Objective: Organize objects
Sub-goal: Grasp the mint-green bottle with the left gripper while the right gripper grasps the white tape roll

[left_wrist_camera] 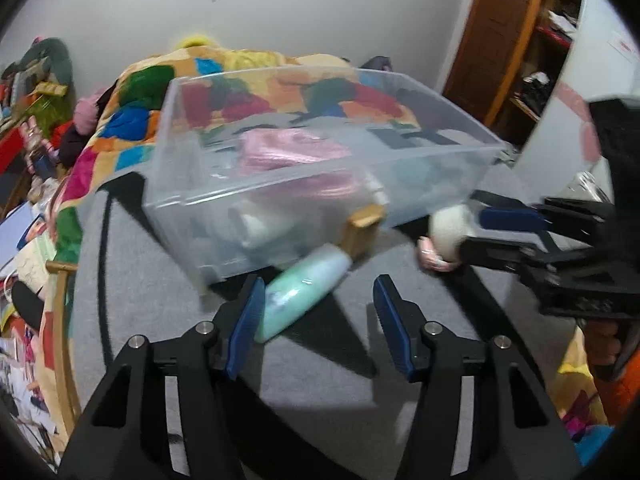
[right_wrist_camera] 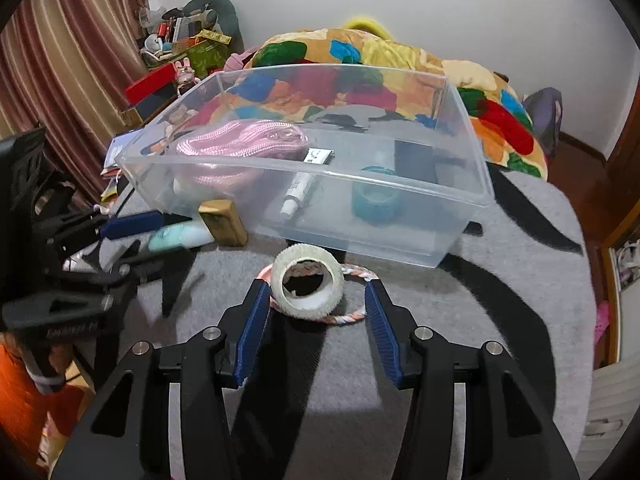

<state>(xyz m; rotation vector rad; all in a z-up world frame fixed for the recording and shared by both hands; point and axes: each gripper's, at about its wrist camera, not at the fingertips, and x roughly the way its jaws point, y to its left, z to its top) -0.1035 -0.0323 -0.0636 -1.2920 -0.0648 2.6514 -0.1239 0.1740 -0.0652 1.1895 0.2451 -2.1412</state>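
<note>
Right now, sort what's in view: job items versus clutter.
Job:
clear plastic bin
mint bottle with wooden cap
white tape roll
braided cord loop
left gripper
right gripper

Lying about:
patchwork blanket
striped curtain

The premises are a lived-in bedroom in a private home. A bed with a grey blanket (right_wrist_camera: 500, 320) takes up most of the floor, and a patchwork quilt (right_wrist_camera: 400, 56) in bright colours is heaped at its far end against a plain white wall (right_wrist_camera: 480, 12). Striped curtains (right_wrist_camera: 68, 68) hang at the left, a cluttered side table with toys and boxes (right_wrist_camera: 184, 52) stands in the far left corner, and a wooden door (left_wrist_camera: 500, 36) with open shelves (left_wrist_camera: 556, 36) beside it lies to the right.
</note>
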